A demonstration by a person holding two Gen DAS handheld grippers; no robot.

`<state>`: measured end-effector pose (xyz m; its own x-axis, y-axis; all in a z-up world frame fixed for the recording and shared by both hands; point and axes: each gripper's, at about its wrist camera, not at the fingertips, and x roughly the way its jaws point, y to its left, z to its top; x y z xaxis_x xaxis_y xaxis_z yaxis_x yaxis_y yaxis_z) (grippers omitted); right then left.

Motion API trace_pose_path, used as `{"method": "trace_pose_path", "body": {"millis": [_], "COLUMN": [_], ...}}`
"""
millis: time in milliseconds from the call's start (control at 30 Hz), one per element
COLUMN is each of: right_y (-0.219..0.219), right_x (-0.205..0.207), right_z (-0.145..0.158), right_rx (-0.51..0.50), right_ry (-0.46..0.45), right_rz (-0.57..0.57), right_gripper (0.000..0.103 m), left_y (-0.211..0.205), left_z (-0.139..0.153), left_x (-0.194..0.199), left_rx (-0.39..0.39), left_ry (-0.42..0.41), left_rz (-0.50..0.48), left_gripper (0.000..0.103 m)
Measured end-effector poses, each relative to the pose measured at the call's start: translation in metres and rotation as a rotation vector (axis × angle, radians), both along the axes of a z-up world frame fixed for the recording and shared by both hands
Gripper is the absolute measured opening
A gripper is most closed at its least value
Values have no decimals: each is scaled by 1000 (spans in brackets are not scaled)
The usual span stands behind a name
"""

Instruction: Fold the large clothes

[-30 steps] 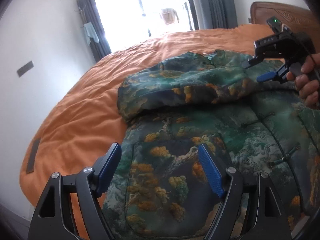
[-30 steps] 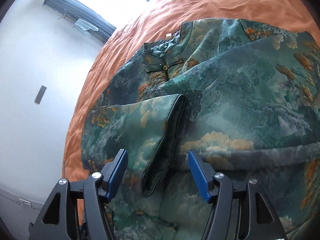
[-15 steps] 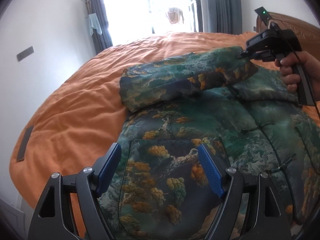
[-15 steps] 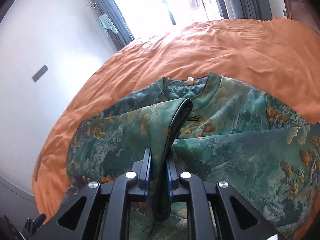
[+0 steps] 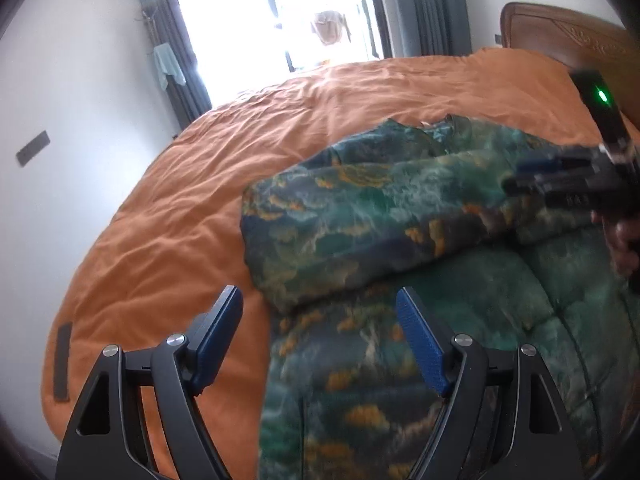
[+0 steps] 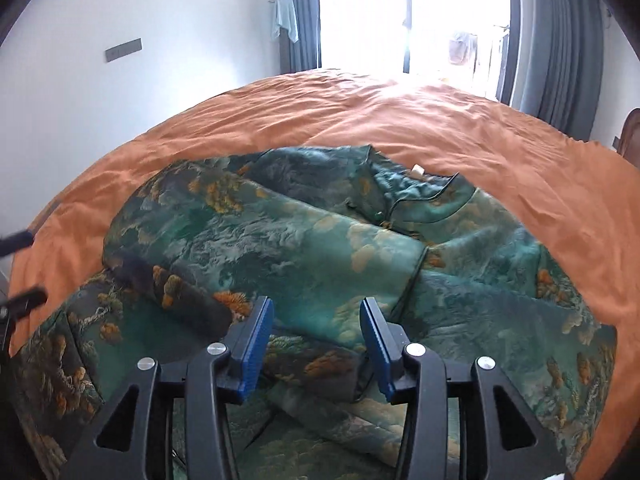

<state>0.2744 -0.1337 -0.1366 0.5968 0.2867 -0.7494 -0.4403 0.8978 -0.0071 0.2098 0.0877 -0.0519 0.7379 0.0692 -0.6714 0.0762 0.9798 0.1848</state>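
green brocade jacket (image 6: 304, 240) with orange tree patterns is spread on the orange bed (image 6: 400, 120), toward its near edge, with one sleeve (image 5: 360, 216) folded across the chest. your right claw (image 6: 316, 336) has just been opening and its blue pads stand apart above the sleeve cuff with nothing pinched. your left claw (image 5: 320, 344) hangs wide open over the jacket's side edge, one pad over the bedding, the other over fabric, gripping nothing.
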Motion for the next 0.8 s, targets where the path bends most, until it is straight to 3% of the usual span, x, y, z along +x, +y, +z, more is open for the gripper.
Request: {"method": "trace_pose_path", "body": {"millis": [100,200,267,333,500,667,800], "right_y": [3,-2,-1,1,2,-3,-5], "right_x": [15,28,29,30,30,29,23], "right_z": [-25,-49,-54,-55,-60,-63,-60], "right_rx": [1,38,38,24,27,66,75], "right_ry": [55,160,174,182,178,169,167], "right_rz": [-50,-91,-94,-90,-84,-87,-87], "right_gripper": [46,45,45,45,46,46,46], "left_y": [10,20,21,17,5,10,17], "left_z": [-15,-61,-95,-106,-86,-33,-41], "left_x": [59,105,115,111,102,135,186], "left_rx": [-74,-165,-170,-147,-78,-166,-203], "left_ry": [64,206,267,247,261,202,219], "left_rz": [38,78,95,93,74,68,139], "left_gripper": [76,72,73,74,73,73,74]}}
